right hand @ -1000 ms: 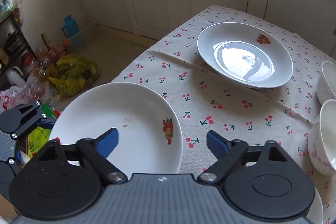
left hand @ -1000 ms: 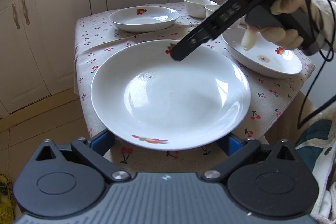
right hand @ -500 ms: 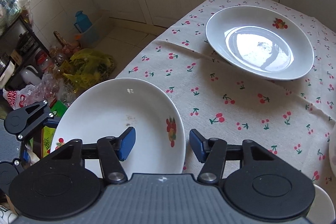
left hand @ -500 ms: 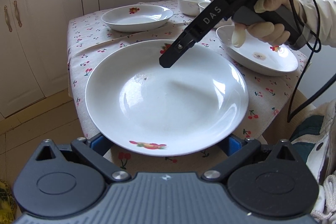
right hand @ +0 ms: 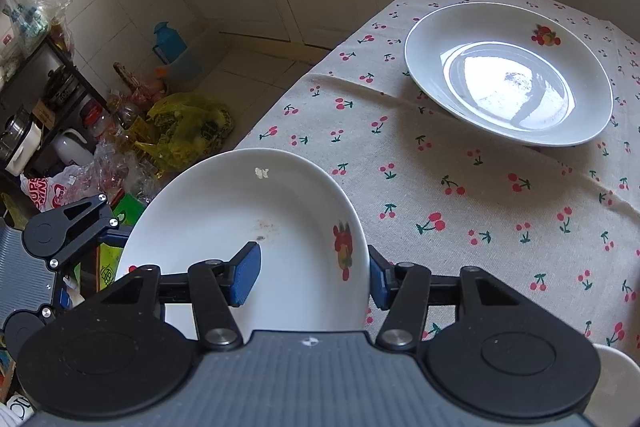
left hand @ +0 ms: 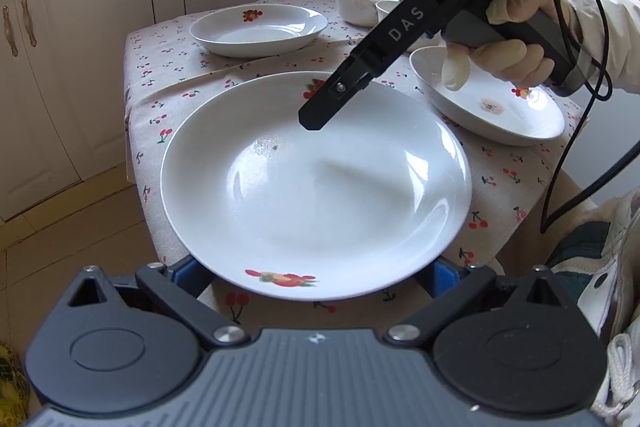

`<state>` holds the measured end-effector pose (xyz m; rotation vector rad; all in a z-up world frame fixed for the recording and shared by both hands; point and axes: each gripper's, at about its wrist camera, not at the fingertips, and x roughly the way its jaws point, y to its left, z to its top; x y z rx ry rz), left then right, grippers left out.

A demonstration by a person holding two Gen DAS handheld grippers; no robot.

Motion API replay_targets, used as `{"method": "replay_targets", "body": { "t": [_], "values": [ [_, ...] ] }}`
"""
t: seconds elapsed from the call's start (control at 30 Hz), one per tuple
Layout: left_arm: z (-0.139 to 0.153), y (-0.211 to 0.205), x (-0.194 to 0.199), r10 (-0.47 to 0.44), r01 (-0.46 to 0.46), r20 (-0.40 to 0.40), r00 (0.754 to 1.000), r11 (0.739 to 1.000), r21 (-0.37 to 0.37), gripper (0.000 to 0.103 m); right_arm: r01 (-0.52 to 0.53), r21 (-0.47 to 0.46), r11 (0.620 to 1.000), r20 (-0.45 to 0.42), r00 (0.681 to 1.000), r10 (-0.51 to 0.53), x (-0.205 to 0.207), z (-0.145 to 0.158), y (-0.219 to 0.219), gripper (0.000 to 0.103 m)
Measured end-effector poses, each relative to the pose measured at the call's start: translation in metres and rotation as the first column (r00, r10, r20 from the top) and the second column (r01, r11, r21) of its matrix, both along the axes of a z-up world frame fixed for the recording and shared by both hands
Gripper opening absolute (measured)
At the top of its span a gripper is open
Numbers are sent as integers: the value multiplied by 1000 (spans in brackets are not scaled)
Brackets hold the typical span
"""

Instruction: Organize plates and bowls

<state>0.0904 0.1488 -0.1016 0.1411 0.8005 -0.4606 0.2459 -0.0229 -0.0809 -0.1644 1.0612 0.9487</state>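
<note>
White kitchen cabinets ring the cherry-print-clothed desk (right hand: 500, 195). The right gripper (right hand: 314, 277) straddles the rim of the large white fruit-print plate (right hand: 248, 227), jaws narrowed but not yet touching. The left gripper (left hand: 314, 275) sits wide under that plate's near edge.

Both wrist views close, sharing near plate (left hand: 312, 187).

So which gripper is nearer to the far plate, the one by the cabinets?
Right. The right gripper straddles the near plate's rim on the side facing the far plate. The left gripper sits at that plate's opposite edge, farther away.
</note>
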Motion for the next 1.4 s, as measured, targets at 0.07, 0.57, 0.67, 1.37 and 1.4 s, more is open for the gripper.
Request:
{"method": "replay_targets", "body": {
  "t": [0.07, 0.57, 0.67, 1.37, 1.4],
  "values": [
    [3, -1, 2, -4, 4, 15, 1000, 1000, 3, 101, 4, 2, 1000, 8, 1000, -4, 1, 2, -2, 61],
    [-1, -13, 55, -75, 75, 38, 996, 997, -14, 101, 122, 6, 993, 54, 991, -122, 35, 10, -26, 61],
    [-3, -15, 61, -84, 84, 43, 996, 996, -8, 101, 137, -7, 991, 62, 989, -136, 40, 8, -27, 61],
    [-5, -18, 72, -101, 100, 45, 994, 995, 20, 101, 161, -18, 987, 51, 986, -160, 53, 0, -29, 61],
    [-6, -18, 71, -101, 100, 47, 994, 995, 19, 101, 159, -17, 987, 50, 986, -158, 53, 0, -29, 63]
  ]
}}
